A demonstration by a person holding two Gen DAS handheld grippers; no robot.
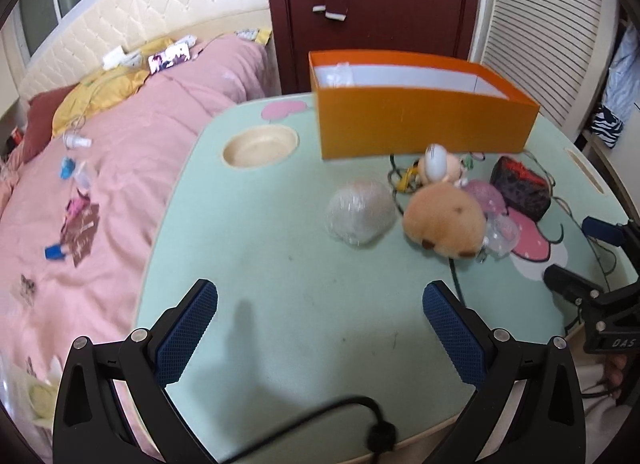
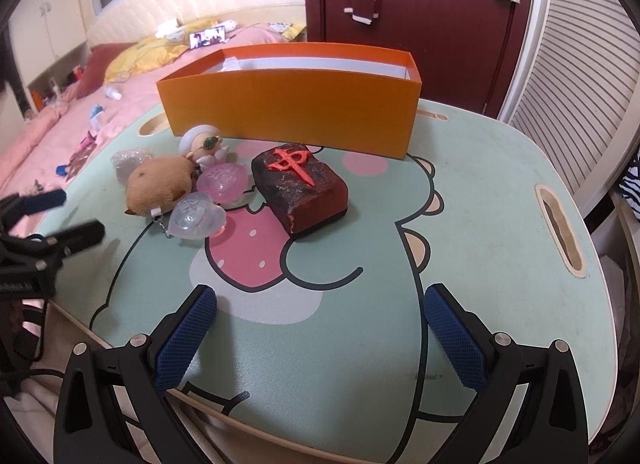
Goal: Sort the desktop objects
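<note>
Left tool (image 1: 320,296) and right tool (image 2: 320,300) both spread wide, empty, hovering over the green table (image 2: 500,264). Plush toy (image 2: 158,184), two heart-shaped jellies (image 2: 198,216), mahjong-tile block (image 2: 300,188) and small figurine (image 2: 204,144) clustered just before the orange box (image 2: 288,116).

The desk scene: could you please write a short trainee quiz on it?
1. True or false: the left hand-held gripper holds the plush.
2. The dark block lies: A in the orange box; B on the table before it; C on the bed.
3. Fill in: both hand-held grippers, the right too, are ____.

Key: 1 false; 2 B; 3 open.
</note>
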